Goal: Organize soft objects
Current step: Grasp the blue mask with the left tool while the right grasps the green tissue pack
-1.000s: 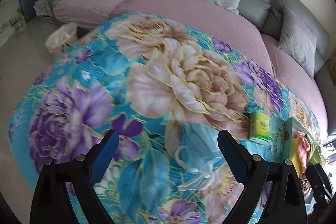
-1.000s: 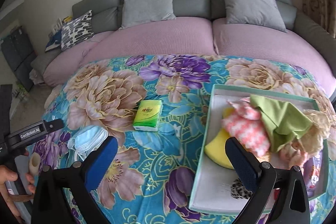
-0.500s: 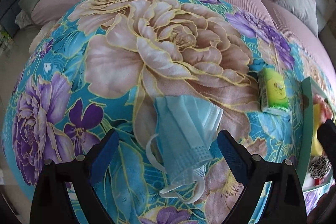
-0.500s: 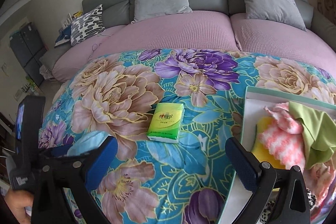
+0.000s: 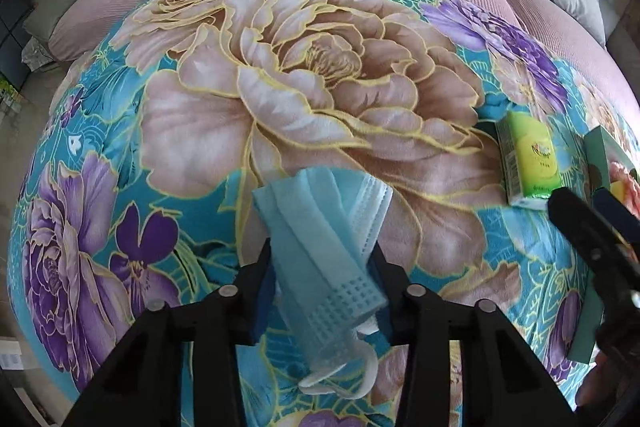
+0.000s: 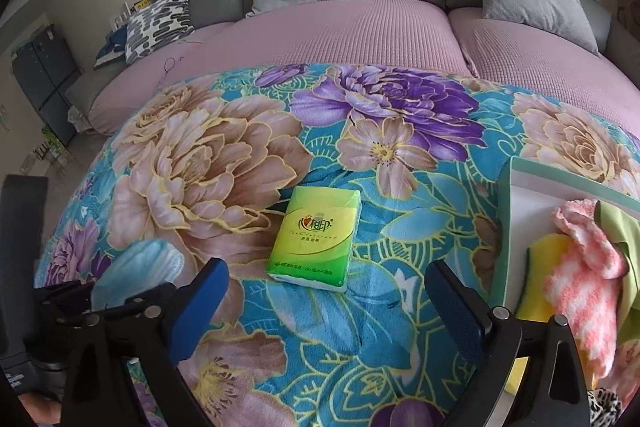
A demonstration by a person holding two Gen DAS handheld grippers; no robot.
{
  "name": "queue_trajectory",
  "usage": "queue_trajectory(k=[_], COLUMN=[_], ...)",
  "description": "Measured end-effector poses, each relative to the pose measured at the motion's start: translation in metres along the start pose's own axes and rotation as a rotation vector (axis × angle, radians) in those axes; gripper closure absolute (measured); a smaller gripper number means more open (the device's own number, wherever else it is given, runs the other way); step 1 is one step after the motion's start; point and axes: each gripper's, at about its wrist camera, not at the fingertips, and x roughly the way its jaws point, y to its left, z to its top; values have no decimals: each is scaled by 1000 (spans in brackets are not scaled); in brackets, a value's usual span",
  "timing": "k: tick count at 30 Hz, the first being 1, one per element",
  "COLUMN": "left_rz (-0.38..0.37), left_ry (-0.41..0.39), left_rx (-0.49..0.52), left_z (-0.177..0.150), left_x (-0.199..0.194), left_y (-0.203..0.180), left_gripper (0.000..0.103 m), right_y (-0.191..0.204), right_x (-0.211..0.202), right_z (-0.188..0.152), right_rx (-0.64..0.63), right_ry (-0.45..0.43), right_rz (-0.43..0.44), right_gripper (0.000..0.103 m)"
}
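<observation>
Pale blue, thin pleated face mask (image 5: 320,251), light and limp, bunches between the closing jaws of the left gripper (image 5: 325,281), while the right gripper (image 6: 326,303) hangs with jaws spread above the green tissue pack (image 6: 316,235).

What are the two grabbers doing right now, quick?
Left gripper: jaws closing, pads pressing on the blue face mask between them.
Right gripper: open, empty, above the green tissue pack.

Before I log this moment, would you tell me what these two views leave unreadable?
- Right wrist view: the box and its cloths run off the right edge.
- Left wrist view: the left gripper is closing around the face mask; the mask hides the pads.
- Right wrist view: the tissue pack print is too small.
</observation>
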Motion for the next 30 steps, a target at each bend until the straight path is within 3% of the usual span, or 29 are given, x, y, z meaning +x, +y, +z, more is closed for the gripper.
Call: queue_trajectory(k=[4, 15, 17, 19, 24, 30], left_rz=[9, 3, 2, 1, 8, 13], left_ry=[-9, -19, -19, -19, -21, -34], left_rx=[-16, -39, -40, -41, -35, -29], left_z=[9, 37, 39, 42, 45, 32], left_x=[0, 13, 12, 14, 21, 10], left_y=[8, 26, 32, 33, 32, 22], left_gripper=[69, 71, 71, 71, 73, 86], right_y=[1, 13, 13, 13, 10, 8], right_x=[11, 35, 35, 34, 32, 24], right_z=[0, 3, 3, 4, 4, 3], right_rx=[-9, -76, -79, -77, -65, -56], right_ry=[20, 57, 54, 50, 55, 58], right_rz=[-9, -45, -51, -51, -32, -17], right_gripper=[11, 32, 37, 52, 52, 52])
